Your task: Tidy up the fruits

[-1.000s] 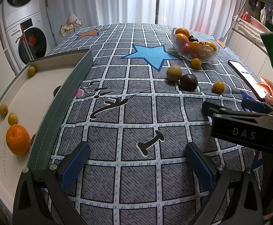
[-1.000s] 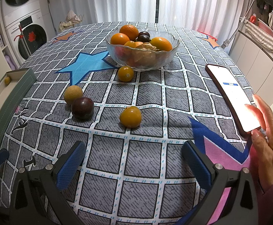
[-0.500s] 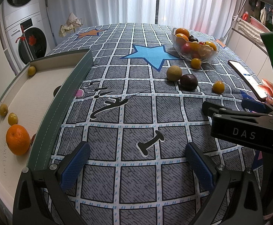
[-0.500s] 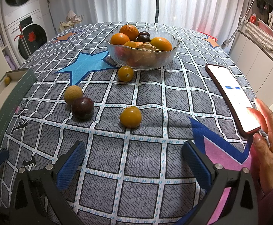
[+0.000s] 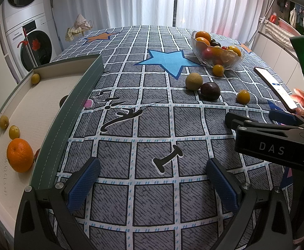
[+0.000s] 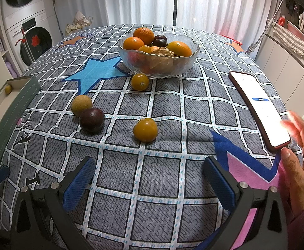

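A glass bowl [image 6: 159, 67] full of oranges and plums stands at the back of the table. In front of it lie a small orange fruit [image 6: 139, 81], a tan round fruit [image 6: 81, 105], a dark plum [image 6: 91, 119] and another orange fruit [image 6: 145, 130]. A beige tray [image 5: 37, 104] on the left holds an orange [image 5: 19, 154] and several small yellow fruits. My left gripper [image 5: 152, 182] is open and empty over the cloth beside the tray. My right gripper [image 6: 149, 180] is open and empty, short of the nearest orange fruit.
A phone [image 6: 258, 106] with a lit screen lies at the right, and a bare hand [image 6: 300, 156] touches its near end. The right gripper's body [image 5: 273, 137] shows in the left wrist view. Washing machines [image 5: 26, 35] stand at the far left.
The hand by the phone has shifted a little and its fingers blur. Both grippers and all the fruit stay where they were.
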`<state>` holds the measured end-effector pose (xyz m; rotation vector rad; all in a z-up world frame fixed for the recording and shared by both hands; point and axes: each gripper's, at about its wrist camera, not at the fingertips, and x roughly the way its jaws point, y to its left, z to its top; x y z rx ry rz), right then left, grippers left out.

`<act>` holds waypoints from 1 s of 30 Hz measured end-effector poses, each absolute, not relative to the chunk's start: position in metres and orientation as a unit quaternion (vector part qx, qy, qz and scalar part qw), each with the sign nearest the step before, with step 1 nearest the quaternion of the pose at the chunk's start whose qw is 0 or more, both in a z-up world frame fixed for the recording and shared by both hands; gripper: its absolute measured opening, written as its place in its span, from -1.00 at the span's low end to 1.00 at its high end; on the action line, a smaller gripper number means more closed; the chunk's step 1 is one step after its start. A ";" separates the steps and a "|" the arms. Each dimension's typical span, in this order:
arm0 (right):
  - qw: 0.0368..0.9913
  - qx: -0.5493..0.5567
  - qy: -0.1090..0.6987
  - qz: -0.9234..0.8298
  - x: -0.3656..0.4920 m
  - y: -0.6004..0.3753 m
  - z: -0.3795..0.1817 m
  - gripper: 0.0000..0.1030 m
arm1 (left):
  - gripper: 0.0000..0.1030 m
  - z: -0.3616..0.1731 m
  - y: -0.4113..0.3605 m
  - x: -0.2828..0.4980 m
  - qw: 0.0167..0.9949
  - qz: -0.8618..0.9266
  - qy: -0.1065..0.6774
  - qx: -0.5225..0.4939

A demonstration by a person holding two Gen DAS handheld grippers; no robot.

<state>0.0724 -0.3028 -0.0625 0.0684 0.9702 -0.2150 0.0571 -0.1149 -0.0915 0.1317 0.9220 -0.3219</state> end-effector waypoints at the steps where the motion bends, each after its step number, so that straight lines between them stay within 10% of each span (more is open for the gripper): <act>1: 0.879 0.033 0.465 -0.103 0.072 -0.303 -0.062 1.00 | 0.97 -0.091 -0.114 0.057 0.881 -0.154 0.443 0.063; 30: 0.879 0.033 0.465 -0.103 0.072 -0.303 -0.062 1.00 | 0.97 -0.092 -0.115 0.057 0.881 -0.154 0.443 0.063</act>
